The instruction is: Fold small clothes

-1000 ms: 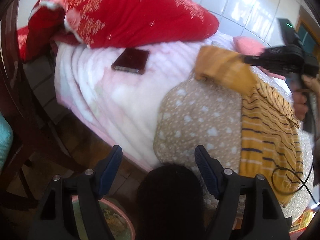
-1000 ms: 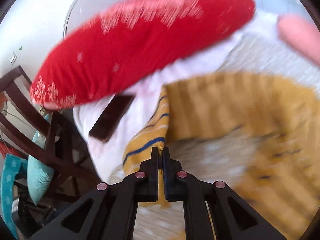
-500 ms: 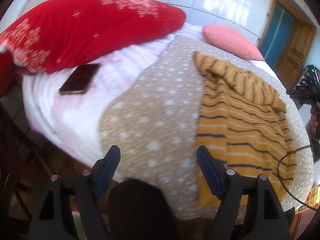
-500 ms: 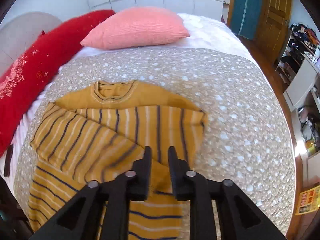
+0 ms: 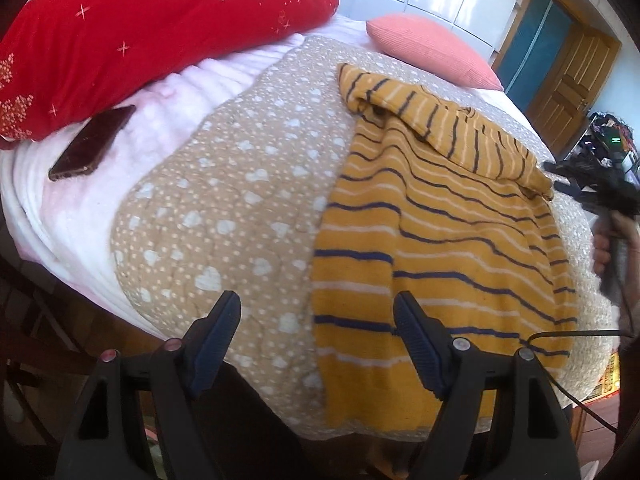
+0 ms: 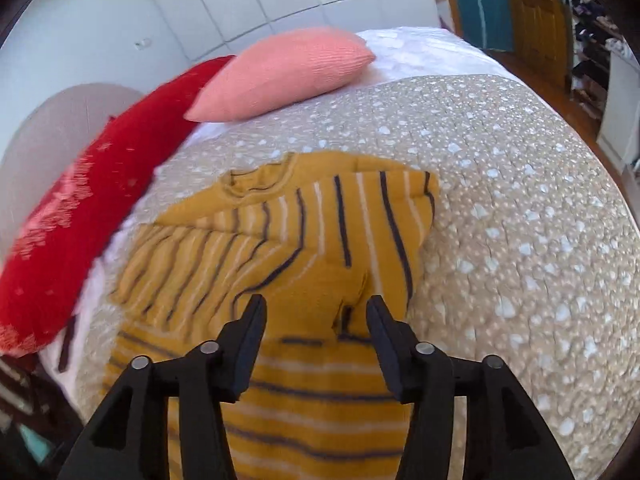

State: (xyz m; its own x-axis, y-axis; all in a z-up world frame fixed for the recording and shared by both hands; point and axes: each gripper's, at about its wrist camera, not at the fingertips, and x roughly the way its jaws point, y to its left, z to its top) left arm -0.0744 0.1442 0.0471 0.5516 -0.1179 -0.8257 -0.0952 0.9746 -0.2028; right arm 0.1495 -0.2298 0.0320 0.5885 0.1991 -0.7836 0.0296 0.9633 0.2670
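A mustard-yellow sweater [image 5: 432, 216] with navy and white stripes lies on the tan heart-print quilt [image 5: 224, 184]. One sleeve is folded across its chest. In the right wrist view the sweater [image 6: 288, 264] lies with its collar at the far end. My left gripper [image 5: 316, 320] is open and empty, above the sweater's hem at the near bed edge. My right gripper [image 6: 316, 320] is open and empty, just above the sweater's body. It also shows at the right edge of the left wrist view [image 5: 600, 192].
A long red pillow [image 5: 140, 32] and a pink pillow [image 5: 432, 52] lie at the head of the bed. A dark phone [image 5: 92, 144] lies on the pink blanket [image 5: 160, 120] beside the red pillow. A black cable [image 5: 576, 336] hangs at the right. Wooden doors [image 5: 572, 76] stand behind.
My right gripper let go of the sleeve, which now lies folded across the sweater, then drew back and opened. My left gripper stayed open and swung toward the sweater's hem.
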